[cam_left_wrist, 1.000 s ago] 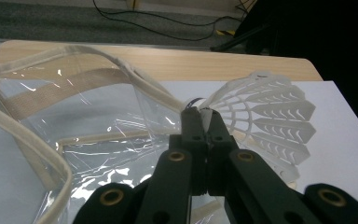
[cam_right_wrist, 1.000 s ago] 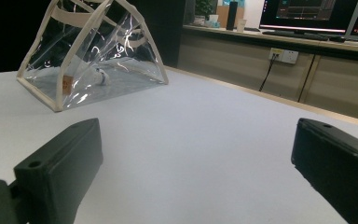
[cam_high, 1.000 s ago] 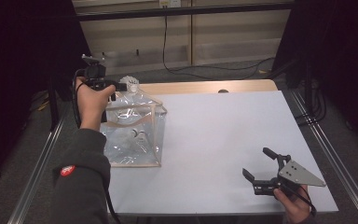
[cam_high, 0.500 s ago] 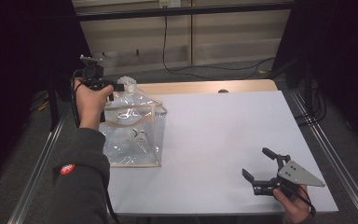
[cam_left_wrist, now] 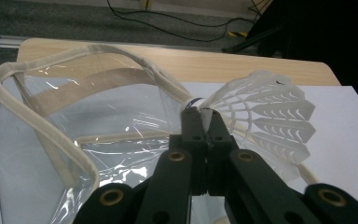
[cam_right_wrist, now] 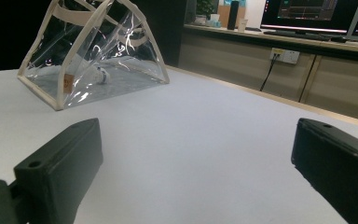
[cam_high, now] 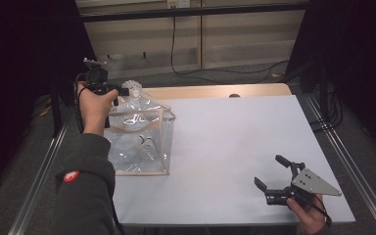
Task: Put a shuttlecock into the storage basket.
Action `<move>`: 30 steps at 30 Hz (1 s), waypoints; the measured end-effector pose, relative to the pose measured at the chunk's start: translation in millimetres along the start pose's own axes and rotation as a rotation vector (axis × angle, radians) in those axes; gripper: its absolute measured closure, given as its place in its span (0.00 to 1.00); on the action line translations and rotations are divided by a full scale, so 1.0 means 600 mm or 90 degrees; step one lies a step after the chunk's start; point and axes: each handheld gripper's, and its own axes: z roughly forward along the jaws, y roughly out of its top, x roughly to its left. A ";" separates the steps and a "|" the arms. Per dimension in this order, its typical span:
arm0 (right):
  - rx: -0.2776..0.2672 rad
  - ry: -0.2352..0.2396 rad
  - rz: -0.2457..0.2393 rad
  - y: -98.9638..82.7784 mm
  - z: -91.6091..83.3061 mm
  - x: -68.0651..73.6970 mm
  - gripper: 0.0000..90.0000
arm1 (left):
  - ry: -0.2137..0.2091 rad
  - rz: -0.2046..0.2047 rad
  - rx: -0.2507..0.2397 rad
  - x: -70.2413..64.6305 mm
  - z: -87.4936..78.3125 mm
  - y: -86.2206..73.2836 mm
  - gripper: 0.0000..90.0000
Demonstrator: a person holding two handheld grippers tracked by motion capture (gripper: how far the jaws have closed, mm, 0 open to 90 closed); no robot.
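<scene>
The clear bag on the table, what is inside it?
Inside the clear bag lies one shuttlecock, near the middle of its floor. Glare on the plastic and the person's forearm hide the left part, so more could be there.

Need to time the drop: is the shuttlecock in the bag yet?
Not yet. The left gripper holds the shuttlecock above the clear bag's open top.
</scene>
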 end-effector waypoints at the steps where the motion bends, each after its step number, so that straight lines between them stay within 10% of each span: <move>1: 0.001 0.000 0.000 0.000 0.000 0.000 0.02 | 0.002 -0.001 0.001 0.001 0.000 0.000 1.00; 30: 0.002 0.007 -0.001 -0.001 0.001 0.002 0.02 | 0.023 -0.009 0.008 0.022 0.007 -0.005 0.99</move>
